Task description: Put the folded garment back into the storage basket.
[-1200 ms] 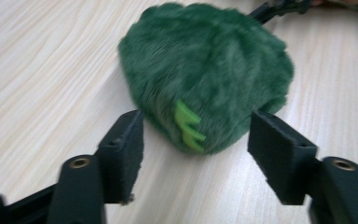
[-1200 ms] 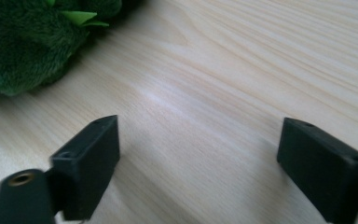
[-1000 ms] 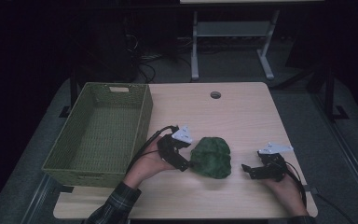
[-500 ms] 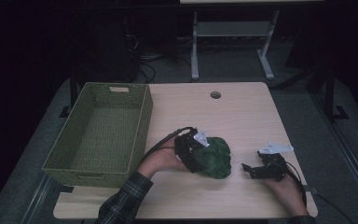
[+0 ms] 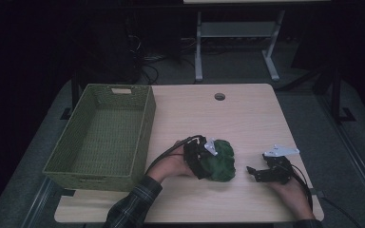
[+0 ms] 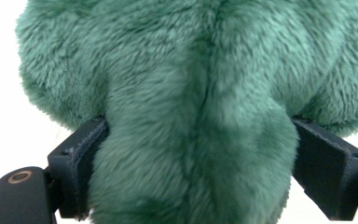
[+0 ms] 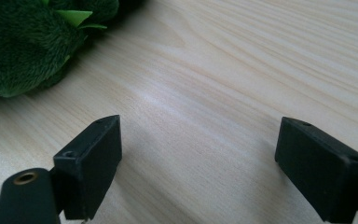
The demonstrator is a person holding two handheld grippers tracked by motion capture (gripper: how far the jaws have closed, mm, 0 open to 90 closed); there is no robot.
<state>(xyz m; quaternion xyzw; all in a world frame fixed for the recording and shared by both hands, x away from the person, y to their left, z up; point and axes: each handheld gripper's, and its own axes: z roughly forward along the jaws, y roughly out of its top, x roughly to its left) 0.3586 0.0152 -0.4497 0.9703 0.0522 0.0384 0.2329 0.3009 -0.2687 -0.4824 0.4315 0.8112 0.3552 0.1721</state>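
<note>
Left gripper (image 6: pixel 193 154): fingers (image 6: pixel 77 163) spread wide, just been opening further, with a lobe of the green plush toy (image 6: pixel 196 84) bulging between them. The fur brushes both inner faces; whether the pads press on it cannot be told, and the toy lies on the worktop rather than hanging from them. In the high view the left gripper (image 5: pixel 200 159) sits against the toy's left flank, the left hand (image 5: pixel 173 166) behind it, a plaid sleeve (image 5: pixel 130 204) trailing to the near edge.

Right gripper (image 7: pixel 200 163): fingers (image 7: pixel 91 158) wide apart, nothing between them, bare wood grain beneath. In the high view the right gripper (image 5: pixel 256 173) rests low over the worktop, pointing toward the toy, well apart from it, held in the right hand (image 5: pixel 290 190).

Green plush toy (image 5: pixel 218 161): lumpy, dark green, lying on the worktop near the front edge, between the two grippers; a corner of it, with a light green tab, shows at the upper left of the right gripper view (image 7: pixel 28 42).

Woven green basket (image 5: pixel 145 128): rectangular, on the left part of the worktop, near the toy but not touching.

Worktop (image 5: pixel 247 118): light wood, with a round cable hole (image 5: pixel 219 97) toward the far edge.
</note>
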